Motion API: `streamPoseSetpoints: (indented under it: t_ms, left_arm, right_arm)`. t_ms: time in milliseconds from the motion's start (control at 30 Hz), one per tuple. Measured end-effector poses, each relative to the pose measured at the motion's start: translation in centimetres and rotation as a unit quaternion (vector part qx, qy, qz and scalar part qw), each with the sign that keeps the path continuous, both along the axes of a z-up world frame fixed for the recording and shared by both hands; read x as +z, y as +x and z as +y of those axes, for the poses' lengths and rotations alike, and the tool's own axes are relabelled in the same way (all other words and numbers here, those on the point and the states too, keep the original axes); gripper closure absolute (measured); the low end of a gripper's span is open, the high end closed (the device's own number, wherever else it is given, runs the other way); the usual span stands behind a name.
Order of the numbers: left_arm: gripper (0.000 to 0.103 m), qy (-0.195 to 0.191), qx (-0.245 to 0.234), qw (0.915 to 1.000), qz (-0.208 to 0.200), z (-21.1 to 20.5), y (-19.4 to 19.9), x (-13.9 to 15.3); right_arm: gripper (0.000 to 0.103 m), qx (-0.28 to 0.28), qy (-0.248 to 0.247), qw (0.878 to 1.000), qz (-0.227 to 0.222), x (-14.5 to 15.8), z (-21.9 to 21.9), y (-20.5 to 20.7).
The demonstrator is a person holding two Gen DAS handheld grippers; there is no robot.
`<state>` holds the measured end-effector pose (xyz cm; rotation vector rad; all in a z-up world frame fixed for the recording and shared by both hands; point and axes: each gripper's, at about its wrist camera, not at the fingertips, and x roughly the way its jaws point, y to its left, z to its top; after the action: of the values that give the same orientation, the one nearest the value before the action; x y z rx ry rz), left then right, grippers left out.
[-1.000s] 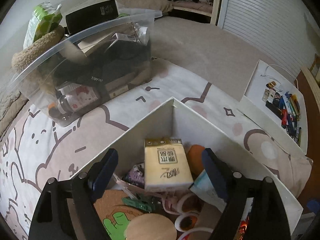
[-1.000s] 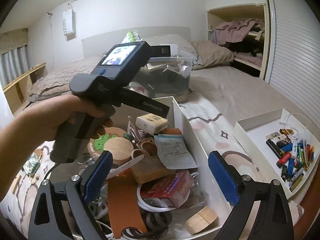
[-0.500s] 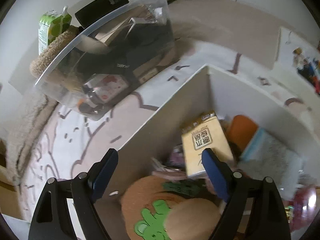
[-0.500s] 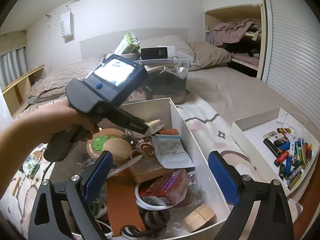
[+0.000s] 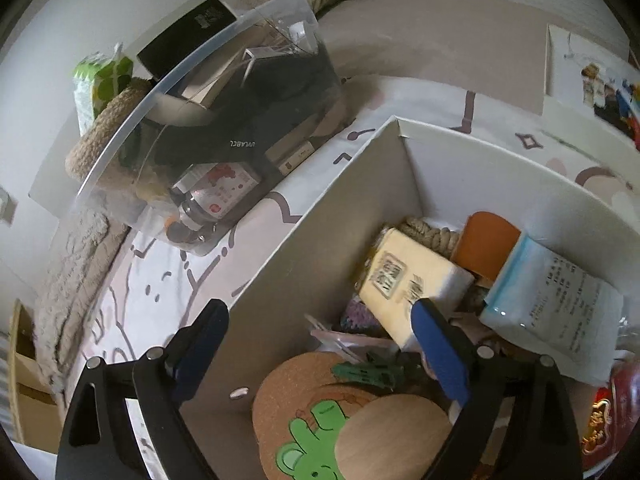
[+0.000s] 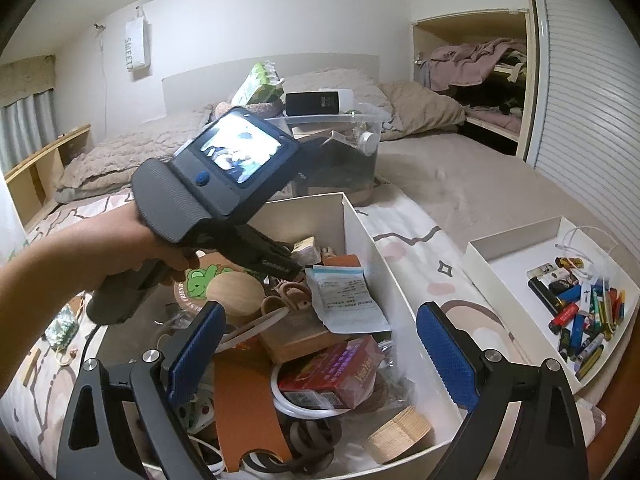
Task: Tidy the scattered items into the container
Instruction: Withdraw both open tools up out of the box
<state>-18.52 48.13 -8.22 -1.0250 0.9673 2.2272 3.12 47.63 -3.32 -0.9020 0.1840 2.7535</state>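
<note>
— While I hold both rigs over the bed, what do you read on the left one?

— Your left gripper (image 5: 320,344) points down into the white box (image 5: 320,236), near its far corner. Its jaws are opening and nothing sits between the pads; the tissue pack (image 5: 412,284) lies just beyond the right-hand finger, leaning on a coil of rope (image 5: 430,232) against the box wall.

— I see that. Below the fingers I have a cork coaster with a green bear (image 5: 320,432), a round wooden disc (image 5: 392,428) lying over part of it, and a green clothes peg (image 5: 368,372) at its upper edge. And the right side?

— Your right gripper (image 6: 320,344) hangs over the near end of the same box, jaws wide apart, gripping nothing. Under it lie a red carton (image 6: 332,372), a brown leather strip (image 6: 248,404) and a printed paper sachet (image 6: 346,292). Your left hand (image 6: 120,248) shows there too, wrapped round the other rig's handle above the coaster.

— What surrounds the box?

— A clear plastic bin (image 5: 216,120) stands behind it on the patterned blanket (image 5: 152,288), already stuffed. To the right, well apart, a shallow white tray (image 6: 520,240) holds a heap of lighters (image 6: 576,304).
</note>
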Motion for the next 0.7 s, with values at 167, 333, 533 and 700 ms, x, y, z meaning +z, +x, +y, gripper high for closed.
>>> streamPoseSetpoints:
  t_ms: [167,333,533,700]
  left_arm:
    - [0.01,0.059,-0.009,0.9982,0.01,-1.2,2.0,2.2]
    - [0.01,0.107,-0.012,0.9942,0.006,-2.5,3.9,4.3]
    - [0.01,0.14,-0.009,0.9901,0.004,-4.9,5.4,5.5]
    - [0.001,0.165,0.004,0.9863,0.009,-7.9,6.4,6.3]
  right_arm:
    - [0.007,0.002,0.005,1.0,-0.003,0.1,-0.3,-0.3]
    - [0.007,0.004,0.017,1.0,-0.012,0.1,-0.9,-0.5]
    - [0.002,-0.003,0.027,1.0,0.0,0.7,-1.4,0.1]
    - [0.0,-0.017,0.038,0.999,0.007,1.2,-1.4,0.5]
